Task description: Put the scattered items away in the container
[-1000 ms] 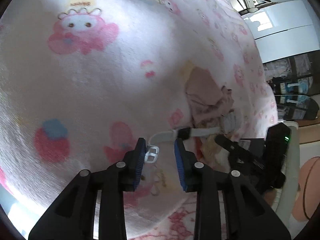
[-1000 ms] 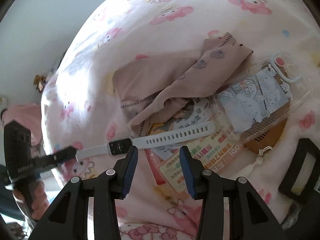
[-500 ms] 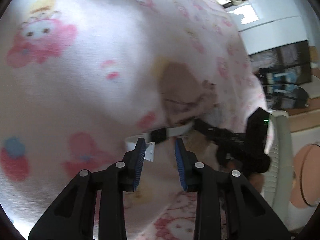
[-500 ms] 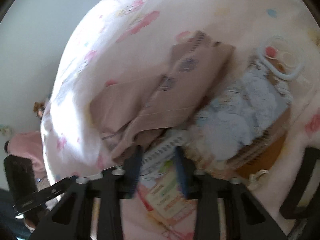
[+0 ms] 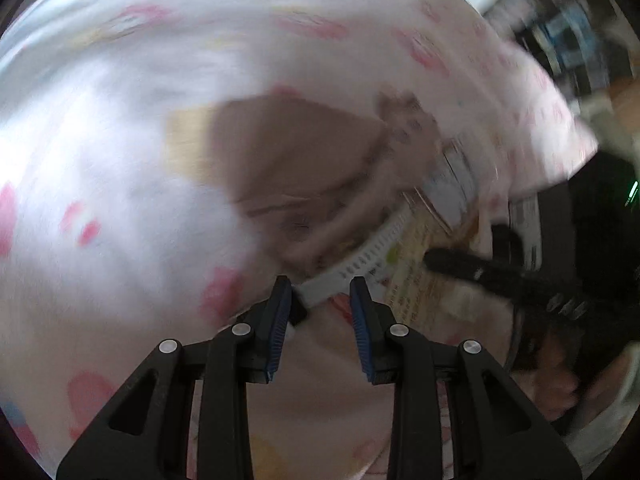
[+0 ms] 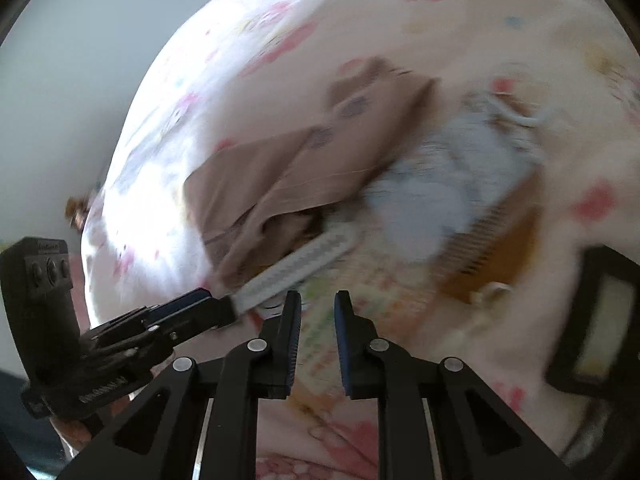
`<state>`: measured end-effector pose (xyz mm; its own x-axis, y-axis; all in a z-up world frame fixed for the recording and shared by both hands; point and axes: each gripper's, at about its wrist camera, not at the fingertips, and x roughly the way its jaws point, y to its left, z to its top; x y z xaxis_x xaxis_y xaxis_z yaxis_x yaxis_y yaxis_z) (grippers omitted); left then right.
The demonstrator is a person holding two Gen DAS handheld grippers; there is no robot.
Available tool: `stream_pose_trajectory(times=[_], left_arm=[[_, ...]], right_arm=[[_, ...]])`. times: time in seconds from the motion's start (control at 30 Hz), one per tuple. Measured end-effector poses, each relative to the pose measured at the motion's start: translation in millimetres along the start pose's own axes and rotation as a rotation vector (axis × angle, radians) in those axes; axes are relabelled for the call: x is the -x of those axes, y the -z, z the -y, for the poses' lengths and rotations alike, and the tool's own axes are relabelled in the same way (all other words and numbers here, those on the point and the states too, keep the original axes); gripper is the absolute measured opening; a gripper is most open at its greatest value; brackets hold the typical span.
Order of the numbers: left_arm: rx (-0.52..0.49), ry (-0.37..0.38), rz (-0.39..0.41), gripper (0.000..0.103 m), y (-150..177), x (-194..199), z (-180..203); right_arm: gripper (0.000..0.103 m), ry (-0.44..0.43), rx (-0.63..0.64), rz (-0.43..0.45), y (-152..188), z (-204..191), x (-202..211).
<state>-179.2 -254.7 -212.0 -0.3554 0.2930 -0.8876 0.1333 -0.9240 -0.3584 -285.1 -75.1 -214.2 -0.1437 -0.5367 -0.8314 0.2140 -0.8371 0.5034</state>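
While both views are smeared by motion, the count holds: one white perforated watch strap (image 6: 298, 266), one tan garment (image 6: 296, 168), one pale blue picture pouch (image 6: 436, 200) and one printed leaflet (image 5: 416, 276), all lying together on the pink cartoon-print bed cover (image 6: 304, 32). The left gripper (image 5: 320, 300) has one end of the strap between its half-spread jaws, against the left pad; I cannot tell whether it truly grips it. The right gripper (image 6: 318, 312) hangs over the leaflet with its jaws narrow and closing, nothing between them. The strap's far end runs under the garment's edge. A dark rectangular frame (image 6: 600, 320) is cut off at the right edge, and the leaflet's print is unreadable. The container cannot be made out with certainty.
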Motion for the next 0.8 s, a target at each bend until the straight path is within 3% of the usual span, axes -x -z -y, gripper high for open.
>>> stream_pose_trajectory(times=[0.1,0.3,0.33,0.37,0.4,0.43,0.47,0.73,0.8], left_arm=[[-0.067,-0.059,-0.014,0.030,-2,-8,16],[-0.103,-0.138,-0.038,0.035,-6,-23,27],[-0.094,-0.150,-0.040,0.031,-6,-25,26],[-0.081,-0.172,-0.035,0.018,-6,-26,24],[-0.073,-0.192,-0.029,0.016,-6,-25,22],[-0.058,-0.170,-0.020,0.002,-6,-21,19],[-0.027,-0.129,-0.009,0.000,-6,-16,15],[0.137,0.140,0.117,0.000,-6,37,-19],[0.125,0.145,0.145,0.000,-5,46,-22]], right_arm=[[0.015,-0.068,-0.047,0.013,2,7,13],[0.020,0.000,-0.031,-0.001,3,3,-2],[0.020,-0.008,-0.038,-0.009,0,5,-3],[0.020,-0.015,-0.039,-0.017,1,6,-5],[0.020,-0.027,-0.038,-0.025,2,6,-7],[0.020,-0.040,-0.039,-0.031,3,6,-9],[0.020,-0.050,-0.043,-0.037,4,6,-9],[0.020,-0.018,-0.004,0.013,8,-7,8],[0.020,-0.036,0.011,0.004,9,-12,9]])
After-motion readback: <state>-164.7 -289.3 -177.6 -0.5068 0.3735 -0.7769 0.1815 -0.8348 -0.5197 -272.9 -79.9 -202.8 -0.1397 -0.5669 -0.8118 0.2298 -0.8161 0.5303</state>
